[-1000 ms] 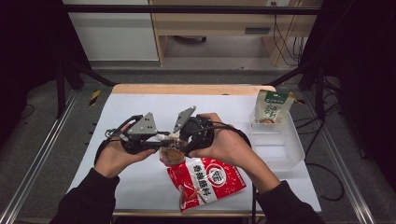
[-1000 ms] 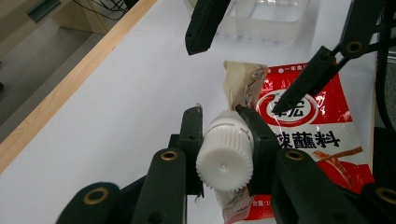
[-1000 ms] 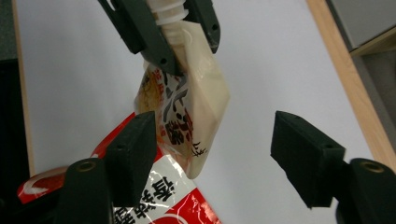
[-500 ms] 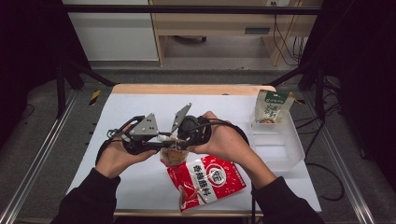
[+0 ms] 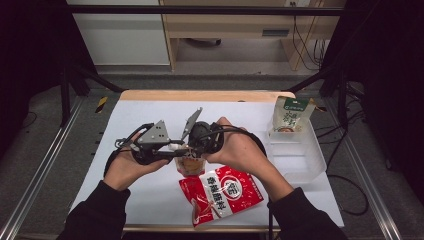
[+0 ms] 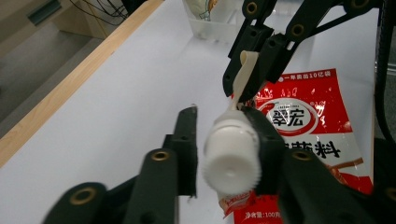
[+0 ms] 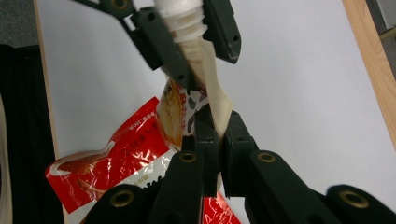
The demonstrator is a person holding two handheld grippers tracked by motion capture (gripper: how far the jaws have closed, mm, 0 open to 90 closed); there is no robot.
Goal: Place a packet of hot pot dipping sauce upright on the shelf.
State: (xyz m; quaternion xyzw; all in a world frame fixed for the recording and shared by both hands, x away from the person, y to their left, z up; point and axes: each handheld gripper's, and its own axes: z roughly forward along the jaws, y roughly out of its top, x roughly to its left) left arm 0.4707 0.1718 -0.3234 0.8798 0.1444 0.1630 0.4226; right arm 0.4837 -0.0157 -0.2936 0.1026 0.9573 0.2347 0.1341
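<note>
Centrally, on the white table [image 5: 125,130], a red bag [image 5: 222,192] lies flat; above its top edge the small spouted pouch [image 5: 190,165] hangs between both tools. Left gripper [image 6: 224,140] has just been opening, jaws loosely about the white cap [image 6: 232,156]. Right gripper [image 7: 217,140] has just been closing and pinches the pouch's top edge. Hold that pinch steady; regrip the cap squarely before twisting.
</note>
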